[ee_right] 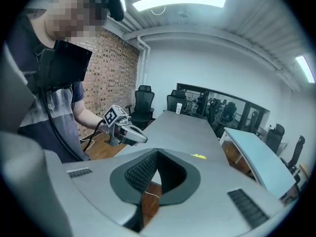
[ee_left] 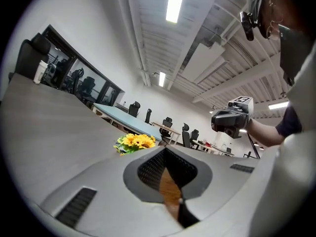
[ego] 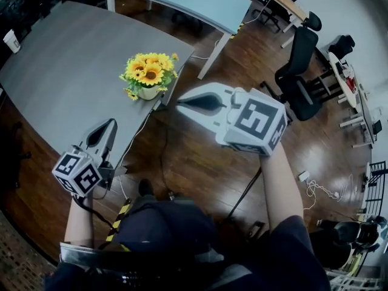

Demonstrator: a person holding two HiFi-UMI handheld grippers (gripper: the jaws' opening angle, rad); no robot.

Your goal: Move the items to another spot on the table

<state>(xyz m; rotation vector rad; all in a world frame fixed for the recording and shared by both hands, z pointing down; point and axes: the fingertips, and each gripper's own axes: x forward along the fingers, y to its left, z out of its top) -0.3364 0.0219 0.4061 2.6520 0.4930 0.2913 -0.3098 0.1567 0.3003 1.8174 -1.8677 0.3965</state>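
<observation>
A small pot of yellow sunflowers [ego: 148,75] stands near the right edge of the grey table [ego: 66,65]. In the left gripper view the sunflowers [ee_left: 134,141] show just beyond the jaws. In the right gripper view only a yellow speck of the sunflowers [ee_right: 199,156] peeks over them. My left gripper [ego: 113,122] hovers over the table's near corner, below and left of the pot, shut and empty. My right gripper [ego: 180,102] is held above the floor just right of the pot, also shut with nothing in it.
A white cup [ego: 11,40] stands at the table's far left edge. A light blue table [ego: 182,2] lies beyond, with black office chairs [ego: 300,65] to the right. Cables [ego: 162,162] run over the wooden floor beside the table.
</observation>
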